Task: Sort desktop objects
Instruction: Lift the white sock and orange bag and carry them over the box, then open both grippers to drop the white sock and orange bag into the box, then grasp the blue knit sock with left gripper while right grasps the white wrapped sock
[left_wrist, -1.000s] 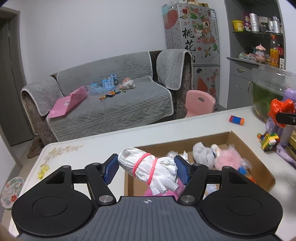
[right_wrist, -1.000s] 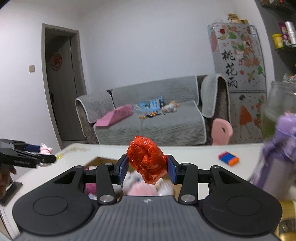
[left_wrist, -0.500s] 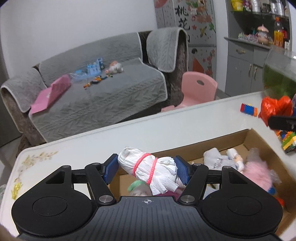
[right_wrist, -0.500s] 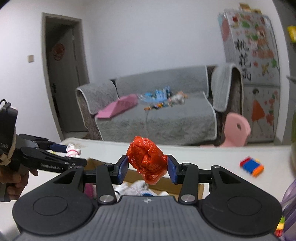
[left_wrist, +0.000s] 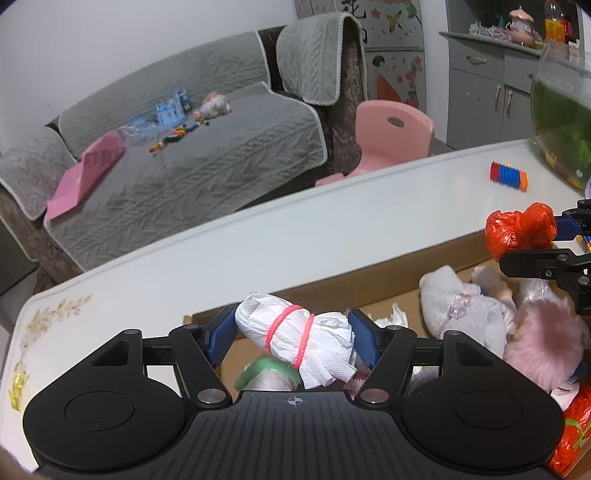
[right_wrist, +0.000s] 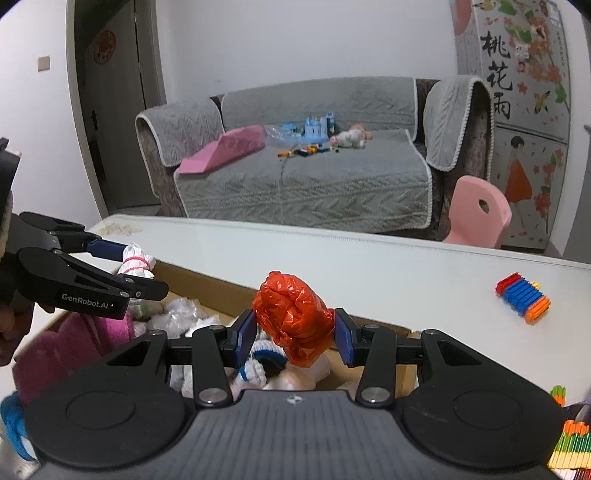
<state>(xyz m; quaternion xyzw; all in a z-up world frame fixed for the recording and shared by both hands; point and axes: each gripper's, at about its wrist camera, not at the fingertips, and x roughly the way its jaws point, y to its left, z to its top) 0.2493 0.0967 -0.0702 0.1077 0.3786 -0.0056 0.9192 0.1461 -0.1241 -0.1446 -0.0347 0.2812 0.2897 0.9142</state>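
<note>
Over the cardboard box (left_wrist: 369, 273), the left gripper (left_wrist: 293, 341) clasps a banded white paper bundle (left_wrist: 295, 339); the right gripper (right_wrist: 293, 334) pinches a crumpled red bag (right_wrist: 291, 317). Released near the rim, either could tumble onto the table (left_wrist: 295, 243).

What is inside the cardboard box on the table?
The cardboard box holds soft toys: a grey one, a fluffy pink one, and a dark pink cloth. The bottom of the box and its near part are covered.
</note>
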